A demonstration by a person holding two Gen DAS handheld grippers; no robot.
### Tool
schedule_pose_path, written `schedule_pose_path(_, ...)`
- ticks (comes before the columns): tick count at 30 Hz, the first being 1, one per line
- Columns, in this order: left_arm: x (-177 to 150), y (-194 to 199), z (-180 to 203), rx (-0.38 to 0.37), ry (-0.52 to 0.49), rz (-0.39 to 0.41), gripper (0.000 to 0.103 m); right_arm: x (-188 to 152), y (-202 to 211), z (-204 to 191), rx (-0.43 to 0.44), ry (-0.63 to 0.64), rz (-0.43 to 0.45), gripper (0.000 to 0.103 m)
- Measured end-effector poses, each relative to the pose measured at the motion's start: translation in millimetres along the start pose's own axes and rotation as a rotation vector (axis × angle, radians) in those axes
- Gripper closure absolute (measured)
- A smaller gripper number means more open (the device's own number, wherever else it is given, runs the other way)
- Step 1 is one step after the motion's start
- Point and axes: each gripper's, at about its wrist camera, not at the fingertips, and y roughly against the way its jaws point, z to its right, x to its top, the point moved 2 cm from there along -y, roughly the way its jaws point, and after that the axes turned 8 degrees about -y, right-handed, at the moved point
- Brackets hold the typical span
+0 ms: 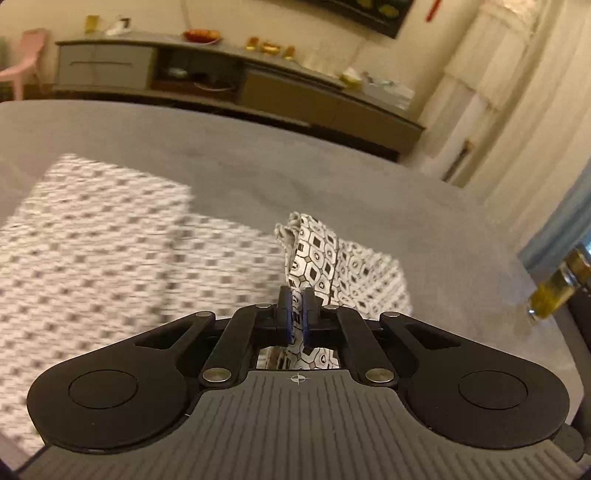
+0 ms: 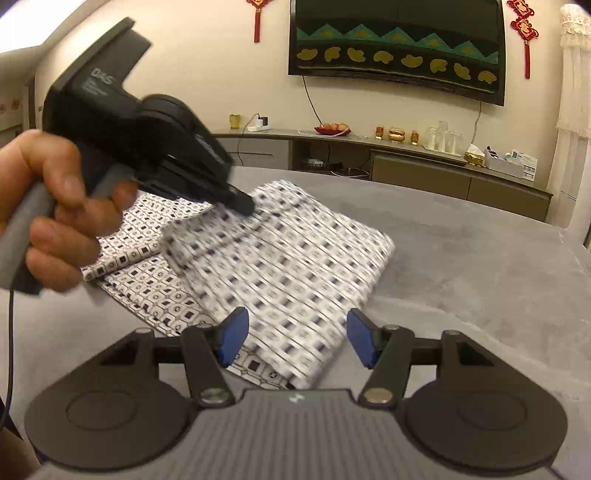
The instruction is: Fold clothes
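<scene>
Nearest, the right gripper [image 2: 297,341] stood released over the cloth's [image 2: 288,258] near edge; the left gripper [image 1: 295,314] clenched a raised fold. Bare grey counter [image 2: 461,266] lay right, a sideboard [image 2: 406,162] beyond.

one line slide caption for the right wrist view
Open right gripper hovers over the patterned garment on the grey table while the left gripper pinches a fold.

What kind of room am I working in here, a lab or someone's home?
Most likely a home living room: a wall-mounted television flanked by red hanging ornaments, above a long low cabinet with a fruit plate and glasses. The patterned garment lies on a grey surface.
</scene>
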Motion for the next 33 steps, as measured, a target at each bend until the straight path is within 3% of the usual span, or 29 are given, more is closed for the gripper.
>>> schedule_pose_path(3,-12.8,-13.4,-9.1,0.055,-0.020,-0.076,0.103,-1.6,-1.5,-8.9,0.010,0.018,-0.006,0.044)
schedule_pose_path(6,-24.1,-24.2,-8.4,0.100,-0.048,-0.097,0.103,-2.4,-3.7,-18.4,0.024,0.051,-0.001,0.049)
schedule_pose_path(7,-25.5,-24.6,-7.3,0.107,-0.055,-0.093,0.103,-2.8,-3.7,-21.5,0.031,0.062,0.005,0.053)
schedule_pose_path(10,-29.3,-23.9,-1.9,0.135,-0.098,-0.084,0.102,-6.0,-14.4,-24.7,0.036,0.076,-0.048,0.082)
schedule_pose_path(11,-30.6,-23.4,-0.3,0.147,-0.115,-0.083,0.098,-4.4,-17.8,-21.9,0.033,0.057,-0.070,0.085)
schedule_pose_path(14,-31.9,-10.7,-1.2,0.165,-0.119,-0.063,0.093,0.3,-24.0,-13.5,0.031,0.000,-0.122,0.086)
schedule_pose_path(16,-32.3,12.0,1.0,0.139,-0.123,-0.003,0.093,3.4,-23.0,-8.2,0.038,-0.034,-0.137,0.085)
schedule_pose_path(18,-37.6,22.9,2.8,0.084,-0.132,-0.012,0.089,3.6,-17.3,-5.7,0.039,-0.049,-0.106,0.082)
schedule_pose_path(20,-46.5,26.1,4.1,0.044,-0.142,-0.053,0.089,0.7,-20.6,-3.2,0.036,-0.061,-0.130,0.082)
schedule_pose_path(22,-60.4,16.2,0.3,0.059,-0.145,-0.104,0.089,1.5,-20.4,-2.8,0.034,-0.065,-0.129,0.082)
schedule_pose_path(26,-66.1,27.9,-5.3,0.019,-0.099,-0.075,0.089,3.2,-19.9,-2.0,0.031,-0.072,-0.128,0.082)
schedule_pose_path(31,-54.3,34.2,3.7,0.049,-0.149,-0.106,0.086,1.0,-26.1,-1.6,0.011,-0.069,-0.155,0.076)
schedule_pose_path(32,-46.3,37.6,9.9,0.051,-0.167,-0.088,0.077,2.9,-24.9,-1.3,0.003,-0.076,-0.145,0.073)
schedule_pose_path(33,-37.2,39.4,18.6,0.047,-0.193,-0.072,0.062,4.8,-23.7,-1.1,-0.004,-0.084,-0.134,0.060)
